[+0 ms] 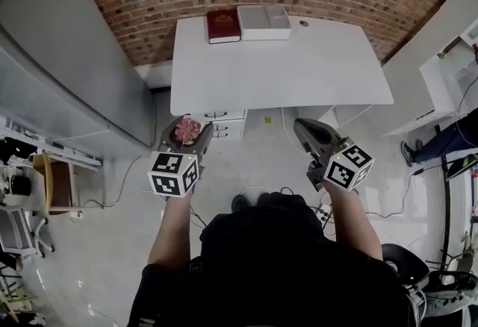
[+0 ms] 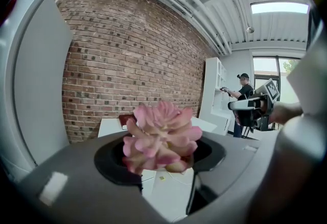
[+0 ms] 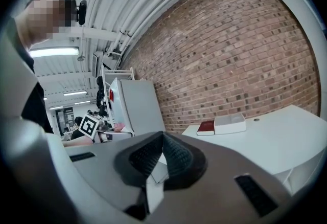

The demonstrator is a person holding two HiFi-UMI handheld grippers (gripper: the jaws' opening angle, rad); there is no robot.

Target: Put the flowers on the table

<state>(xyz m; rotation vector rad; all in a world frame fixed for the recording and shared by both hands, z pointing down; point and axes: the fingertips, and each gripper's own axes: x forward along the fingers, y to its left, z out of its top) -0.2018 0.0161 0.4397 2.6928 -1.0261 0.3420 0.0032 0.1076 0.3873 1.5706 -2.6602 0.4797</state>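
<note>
The pink, many-petalled flower (image 2: 161, 136) faces upward, stem hidden, clamped between the left gripper's (image 1: 187, 131) jaws. The right gripper's (image 3: 162, 155) jaws sit together, empty.

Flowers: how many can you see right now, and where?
1. A pink flower is clamped in the left hand-held gripper, short of the white table and not yet on it. More could be outside these views.
</note>
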